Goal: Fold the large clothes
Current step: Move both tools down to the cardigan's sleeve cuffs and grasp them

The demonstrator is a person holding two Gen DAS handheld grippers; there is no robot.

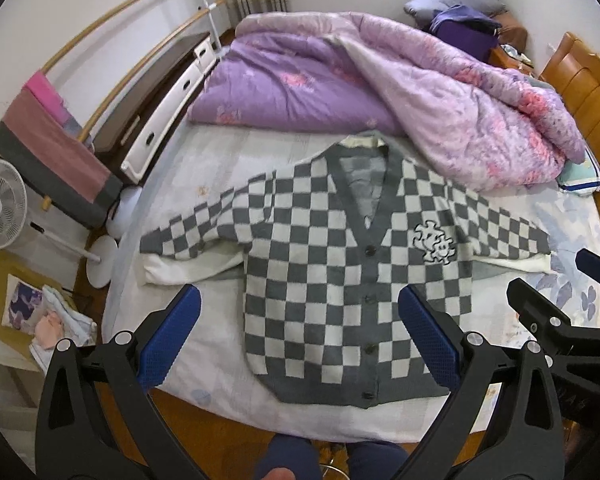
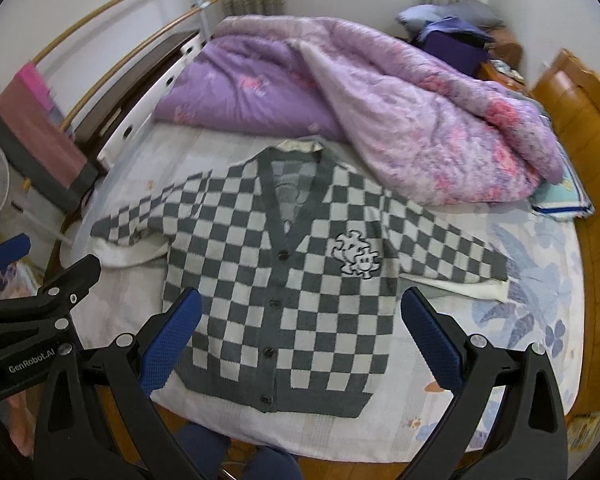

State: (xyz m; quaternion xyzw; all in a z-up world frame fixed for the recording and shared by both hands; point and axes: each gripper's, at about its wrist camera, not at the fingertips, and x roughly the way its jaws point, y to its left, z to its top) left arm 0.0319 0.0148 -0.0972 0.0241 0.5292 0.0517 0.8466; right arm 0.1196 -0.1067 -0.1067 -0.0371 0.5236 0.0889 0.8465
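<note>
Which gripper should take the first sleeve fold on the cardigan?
Either, roughly. Both are open above the hem. The left gripper sits nearer the left sleeve; the right gripper nearer the right sleeve of the cardigan.

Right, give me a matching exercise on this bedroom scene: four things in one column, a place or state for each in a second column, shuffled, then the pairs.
Things:
1. checkered cardigan
2. purple quilt
3. white fan
4. left claw

Places or states:
A. bunched up at the far side of the bed
B. open, holding nothing
C. spread flat, buttoned, sleeves out
D. standing on the floor beside the bed

Pairs: 1-C, 2-A, 3-D, 4-B
</note>
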